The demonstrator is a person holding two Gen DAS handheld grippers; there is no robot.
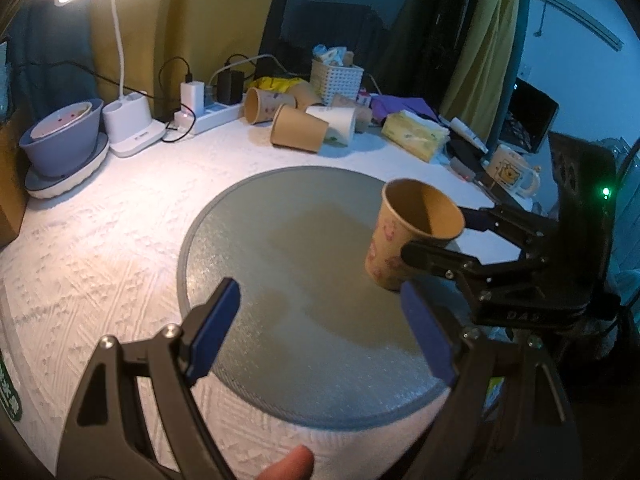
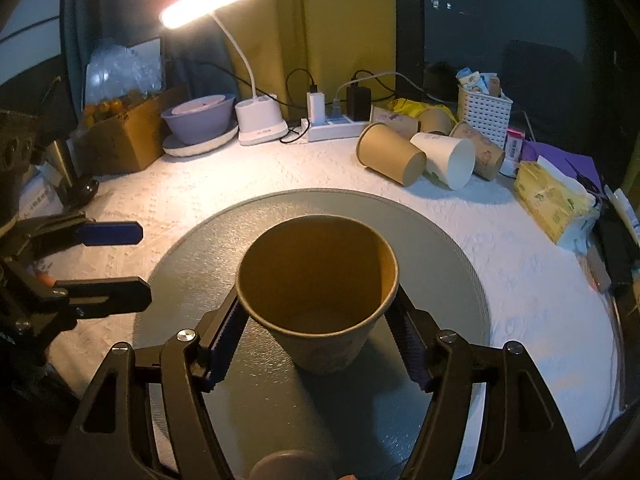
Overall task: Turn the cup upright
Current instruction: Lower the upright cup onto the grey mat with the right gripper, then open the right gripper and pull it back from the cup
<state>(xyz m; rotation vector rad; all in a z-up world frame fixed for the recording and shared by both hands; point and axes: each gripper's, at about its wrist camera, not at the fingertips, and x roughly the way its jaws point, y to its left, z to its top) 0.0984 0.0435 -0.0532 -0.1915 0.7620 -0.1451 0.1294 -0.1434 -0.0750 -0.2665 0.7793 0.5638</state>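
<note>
A brown paper cup (image 2: pixel 320 292) stands upright, mouth up, on the round grey mat (image 2: pixel 436 240). My right gripper (image 2: pixel 320 320) has its two jaws on either side of the cup just below the rim, shut on it. In the left wrist view the same cup (image 1: pixel 412 232) sits at the mat's right side with the right gripper (image 1: pixel 436 236) around it. My left gripper (image 1: pixel 320 328) is open and empty above the mat (image 1: pixel 280 248), left of the cup. It shows at the left edge of the right wrist view (image 2: pixel 120 260).
Several paper cups (image 2: pixel 428 156) lie on their sides at the back, next to a white basket (image 2: pixel 484 112). A lit desk lamp (image 2: pixel 260 120), a power strip (image 2: pixel 336 126), a purple bowl (image 2: pixel 200 120) and a tissue pack (image 2: pixel 552 200) ring the white tabletop.
</note>
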